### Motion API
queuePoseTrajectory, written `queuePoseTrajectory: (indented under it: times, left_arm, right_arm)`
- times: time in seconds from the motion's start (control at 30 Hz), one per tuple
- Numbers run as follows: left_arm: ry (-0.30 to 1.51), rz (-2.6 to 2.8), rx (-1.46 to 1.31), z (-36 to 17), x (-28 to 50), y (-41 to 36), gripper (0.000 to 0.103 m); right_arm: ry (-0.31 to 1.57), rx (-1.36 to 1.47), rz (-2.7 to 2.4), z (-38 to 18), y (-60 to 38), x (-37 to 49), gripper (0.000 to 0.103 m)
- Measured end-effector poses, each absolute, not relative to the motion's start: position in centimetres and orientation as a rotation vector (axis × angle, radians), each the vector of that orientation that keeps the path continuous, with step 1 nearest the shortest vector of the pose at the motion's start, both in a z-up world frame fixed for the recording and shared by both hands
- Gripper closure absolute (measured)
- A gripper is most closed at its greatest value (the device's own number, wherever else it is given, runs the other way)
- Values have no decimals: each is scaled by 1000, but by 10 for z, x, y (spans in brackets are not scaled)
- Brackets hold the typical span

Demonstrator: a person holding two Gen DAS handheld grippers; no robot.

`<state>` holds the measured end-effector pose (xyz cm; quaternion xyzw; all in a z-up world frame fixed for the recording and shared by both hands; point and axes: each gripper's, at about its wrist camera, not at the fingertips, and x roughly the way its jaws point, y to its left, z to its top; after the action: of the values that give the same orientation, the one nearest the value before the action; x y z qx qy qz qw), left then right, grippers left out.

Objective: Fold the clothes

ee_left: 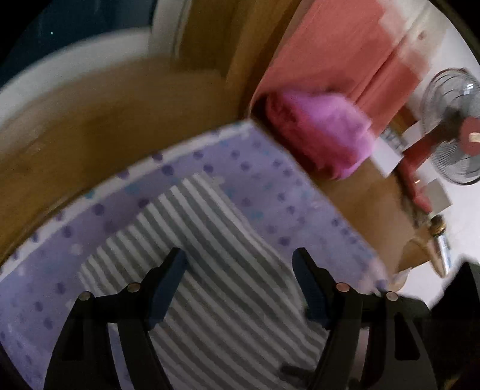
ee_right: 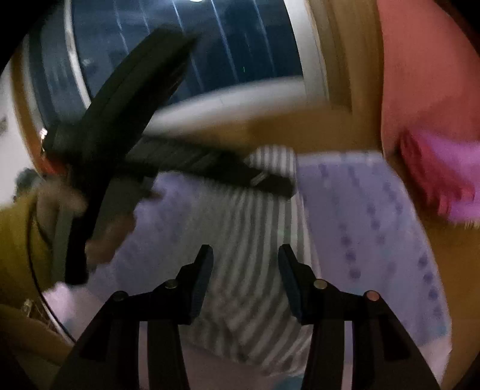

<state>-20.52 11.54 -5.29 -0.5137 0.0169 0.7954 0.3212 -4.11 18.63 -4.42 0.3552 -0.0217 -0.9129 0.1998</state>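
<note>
Landmark = striped garment, grey/white, lying on a lilac polka-dot sheet that covers the work surface.

Left wrist view, L to R: dark window w/ pale frame far upper left of the garment; brown wood surface curves around the sheet's far edge; beyond the garment to the upper right, a pink/magenta cloth bundle sits on wood below a salmon curtain; farther right a standing fan w/ red hub on a pale floor. Left gripper over the garment, jaws spread wide, nothing between the pads.

Right wrist view, L to R: mustard sleeve and a blurred hand at left of the garment; the left gripper crosses above its far end; window behind; sheet to the garment's right; pink bundle at far right. Right gripper over the garment's near part, jaws parted, nothing pinched.

Both views motion-blurred; garment type unclear.
</note>
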Motion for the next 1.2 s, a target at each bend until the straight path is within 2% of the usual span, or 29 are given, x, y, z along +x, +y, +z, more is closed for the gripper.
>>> queuePoseTrajectory:
  times: [0.13, 0.27, 0.47, 0.6, 0.67, 0.77, 1.0, 1.07, 1.13, 1.17, 1.2]
  left_arm:
    - [116, 2105, -1331, -55, -204, 124, 23]
    - [153, 2077, -1315, -48, -200, 119, 23]
    - [206, 2064, -1283, -21, -183, 85, 23]
    - [149, 2037, -1302, -30, -181, 63, 23]
    - [158, 2037, -1369, -50, -189, 61, 23]
    - [128, 2013, -1379, -60, -195, 57, 19]
    - [147, 1952, -1356, -54, -200, 51, 20]
    - [181, 1958, -1318, -45, -196, 44, 21]
    - [218, 1945, -1270, -33, -198, 37, 21]
    - [234, 1925, -1259, -31, -203, 35, 21]
    - [250, 1904, -1248, -28, -207, 32, 21]
  right_arm:
    - [17, 1025, -2597, -58, 180, -32, 58]
    - [28, 1048, -2633, -59, 180, -23, 58]
    - [-123, 1030, -2663, -31, 173, 0, 58]
    - [85, 979, -2678, -24, 122, -6, 58]
    - [190, 1054, -2671, -43, 102, -17, 58]
    - [234, 1138, -2682, -70, 102, -10, 59]
    - [93, 1349, -2755, -74, 129, 14, 59]
    - [7, 1336, -2803, -64, 135, 20, 57]
    - [-182, 1309, -2815, -54, 144, 25, 56]
    - [-320, 1296, -2795, -51, 150, 26, 48]
    - [-463, 1285, -2766, -50, 158, 25, 35]
